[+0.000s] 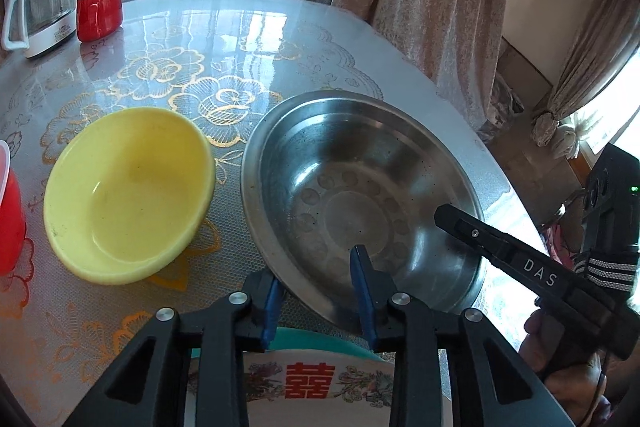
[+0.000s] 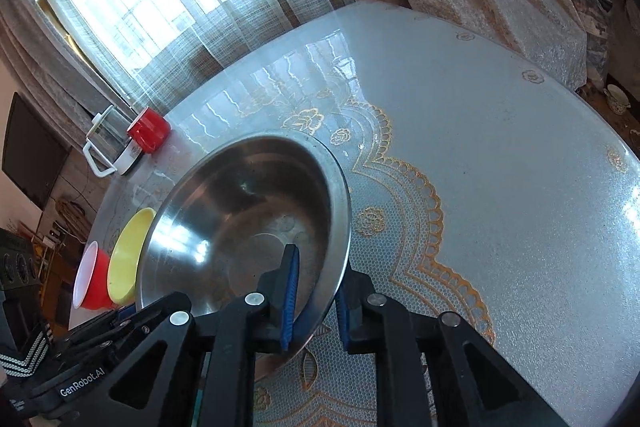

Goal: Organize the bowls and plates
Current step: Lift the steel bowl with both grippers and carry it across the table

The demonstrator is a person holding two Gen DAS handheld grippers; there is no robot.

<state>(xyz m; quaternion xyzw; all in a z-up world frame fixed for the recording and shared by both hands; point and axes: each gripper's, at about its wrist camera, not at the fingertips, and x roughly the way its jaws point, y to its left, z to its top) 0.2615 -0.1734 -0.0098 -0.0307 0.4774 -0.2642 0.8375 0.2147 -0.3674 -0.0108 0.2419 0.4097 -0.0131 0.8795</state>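
Note:
A wide steel bowl [image 1: 360,195] stands right of the table's middle. Its near rim overlaps a teal-edged plate [image 1: 312,379] with a red character. My left gripper [image 1: 316,295] straddles that near rim, one blue pad inside and one outside, pressed on it. My right gripper [image 2: 316,297] clamps the steel bowl [image 2: 248,211] at its right rim in the same way. One of its black fingers [image 1: 480,233] shows reaching over the rim from the right. A yellow bowl [image 1: 128,195] sits empty to the left, apart from the steel one.
A red cup [image 1: 8,219] with a white inside sits left of the yellow bowl. A glass kettle [image 1: 44,15] and a red mug [image 1: 98,11] stand at the far left. The round table's edge [image 1: 516,187] curves just right of the steel bowl. Curtains hang behind.

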